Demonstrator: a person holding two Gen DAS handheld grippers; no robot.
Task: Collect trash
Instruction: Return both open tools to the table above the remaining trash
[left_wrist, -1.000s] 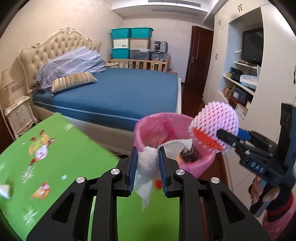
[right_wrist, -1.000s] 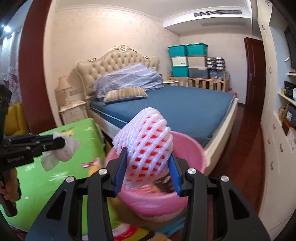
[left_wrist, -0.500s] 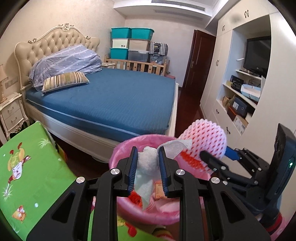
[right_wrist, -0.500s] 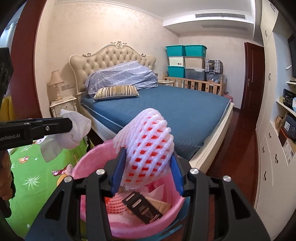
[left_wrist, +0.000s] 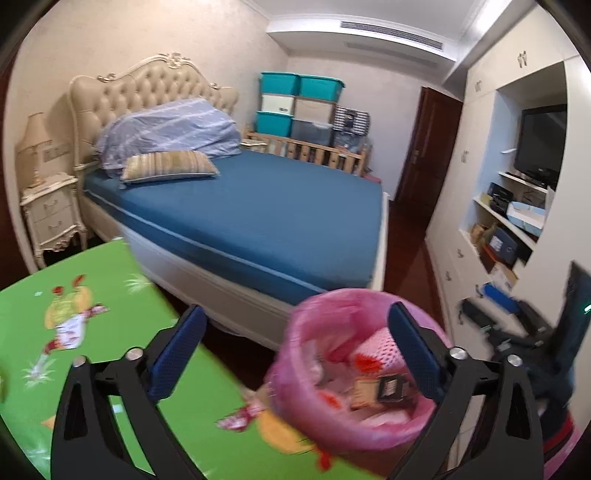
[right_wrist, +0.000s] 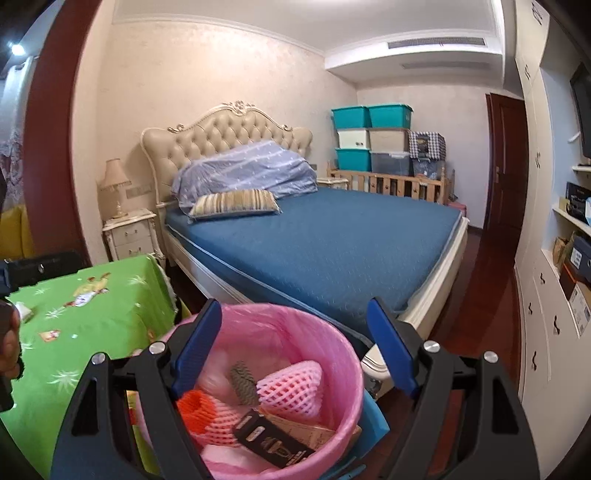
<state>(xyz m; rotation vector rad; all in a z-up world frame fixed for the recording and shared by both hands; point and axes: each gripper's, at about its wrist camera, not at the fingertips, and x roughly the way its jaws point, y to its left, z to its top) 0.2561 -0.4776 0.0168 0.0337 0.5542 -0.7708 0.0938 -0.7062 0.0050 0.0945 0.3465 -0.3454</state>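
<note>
Foam net (right_wrist: 291, 384) now in pink bin (right_wrist: 347, 354), both fingers just opened, empty, green tablecloth (left_wrist: 92, 295) beside.

The trash bin (right_wrist: 325, 354) stands on the floor, just beside the table (right_wrist: 92, 317), which is to its left. In the bin lie a foam net (right_wrist: 291, 384), a dark packet (right_wrist: 273, 443) in front of it, and more trash under them. The right gripper (right_wrist: 295, 350) is above the bin, with nothing between its fingers. The left gripper (left_wrist: 295, 354) is over the near edge of the table and the bin. The bed (right_wrist: 332, 240) is behind the bin. A nightstand (right_wrist: 129, 236) with a lamp (right_wrist: 114, 188) on it stands left of the bed. Boxes (right_wrist: 373, 140) are stacked behind the bed. Shelves (left_wrist: 517, 221) are on the right
</note>
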